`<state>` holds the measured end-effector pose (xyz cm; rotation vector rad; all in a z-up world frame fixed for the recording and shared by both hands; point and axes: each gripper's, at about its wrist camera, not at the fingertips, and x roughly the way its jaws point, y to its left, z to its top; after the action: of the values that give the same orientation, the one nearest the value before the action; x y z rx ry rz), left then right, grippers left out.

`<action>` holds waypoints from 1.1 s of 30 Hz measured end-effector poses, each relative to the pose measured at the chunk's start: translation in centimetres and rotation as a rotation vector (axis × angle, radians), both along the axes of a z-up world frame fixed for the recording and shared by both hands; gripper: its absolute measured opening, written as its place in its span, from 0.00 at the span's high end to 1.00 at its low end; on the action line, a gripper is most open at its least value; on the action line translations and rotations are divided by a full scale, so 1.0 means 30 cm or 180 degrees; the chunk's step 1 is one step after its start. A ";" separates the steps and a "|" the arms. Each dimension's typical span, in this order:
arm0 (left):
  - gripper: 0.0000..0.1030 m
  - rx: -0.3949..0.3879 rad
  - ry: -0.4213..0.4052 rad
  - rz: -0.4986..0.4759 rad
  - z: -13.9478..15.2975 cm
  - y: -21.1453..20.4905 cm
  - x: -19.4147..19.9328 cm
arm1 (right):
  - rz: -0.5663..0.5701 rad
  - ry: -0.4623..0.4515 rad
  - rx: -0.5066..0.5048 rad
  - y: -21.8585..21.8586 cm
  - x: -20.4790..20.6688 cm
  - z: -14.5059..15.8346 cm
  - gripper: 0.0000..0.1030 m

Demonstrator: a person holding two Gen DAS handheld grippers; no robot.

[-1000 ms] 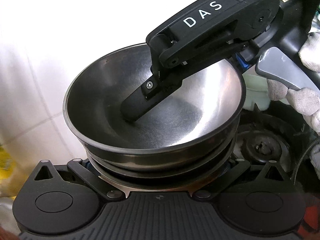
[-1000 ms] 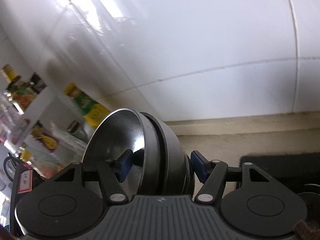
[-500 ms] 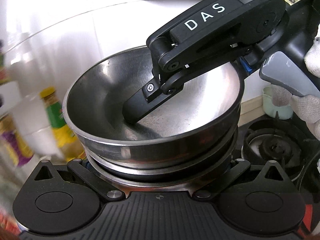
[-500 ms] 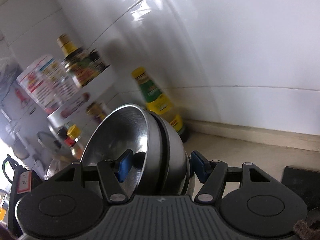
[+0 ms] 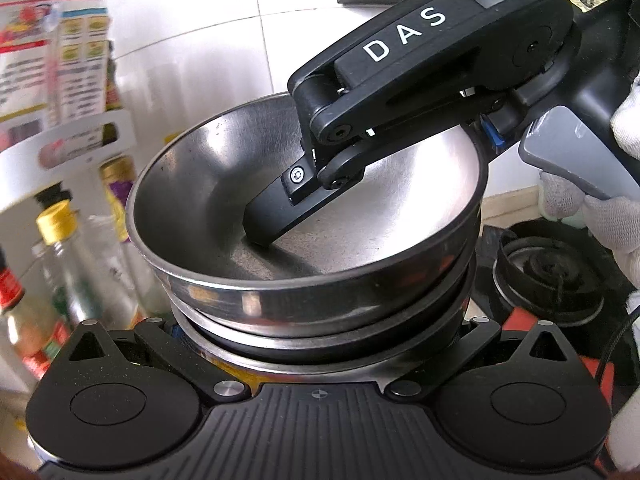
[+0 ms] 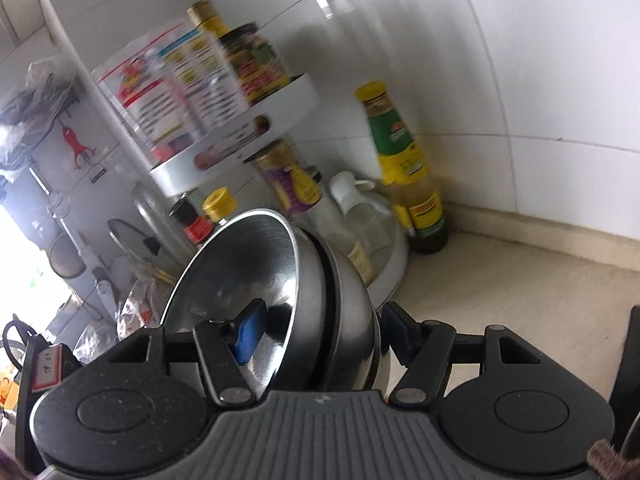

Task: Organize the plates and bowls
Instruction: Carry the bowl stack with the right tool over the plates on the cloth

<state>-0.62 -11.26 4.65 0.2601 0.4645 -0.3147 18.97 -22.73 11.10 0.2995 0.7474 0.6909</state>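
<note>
The stack of steel bowls point(image 5: 304, 240) is off the counter point(image 6: 520, 292) and held by both tools at once. 1 second ago the background behind it was bare white tile; now the left side of both views is filled with sauce bottles point(image 6: 404, 168) and a white rack point(image 6: 240, 140), blurred with motion. So the pair has swung the stack left, toward the corner where the condiments stand, while the grip itself looks unchanged.

The right tool point(image 6: 320, 332) is closed on the stack's wall: its left blue pad point(image 6: 250, 330) sits inside the top bowl and the other finger presses the outside of the lower bowls, so it pinches through at least 2 nested bowls, perhaps 3. From the right wrist view the stack is tipped up on edge, mouth facing left.

The left tool point(image 5: 316, 344) has the near side of the stack between its fingers, low by the bottom rim. The fingertips are hidden under the bowls, so I cannot tell whether it clamps or only cradles them.

A stove burner point(image 5: 548, 276) lies to the right, beyond the gloved hand point(image 5: 600, 216).

My reading: this is the carry phase, and the stack is not yet set down. The bare counter near the green-label bottle looks like the likely landing spot, but the bottles stand close, so the swing needs to stop short of them. The nested steel is slick, and the inner bowl could slip if the tilt grows.
</note>
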 end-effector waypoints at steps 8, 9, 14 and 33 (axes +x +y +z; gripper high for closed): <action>0.00 0.0004 0.0059 -0.0008 0.082 0.034 -0.158 | -0.0020 0.0059 0.0007 0.080 -0.129 -0.025 0.42; 0.00 0.0003 0.0060 -0.0009 0.080 0.049 -0.199 | -0.0026 0.0065 0.0008 0.083 -0.146 -0.026 0.42; 0.00 0.0002 0.0057 -0.0023 0.097 0.055 -0.288 | -0.0059 0.0070 0.0006 0.098 -0.237 -0.029 0.42; 0.00 -0.0047 0.0150 -0.0077 0.023 0.114 -0.355 | -0.0139 0.0109 -0.0053 0.134 -0.486 -0.056 0.40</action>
<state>-11.28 -7.83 5.34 0.2443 0.5056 -0.3483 4.39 -18.71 9.42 0.3122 0.7768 0.6393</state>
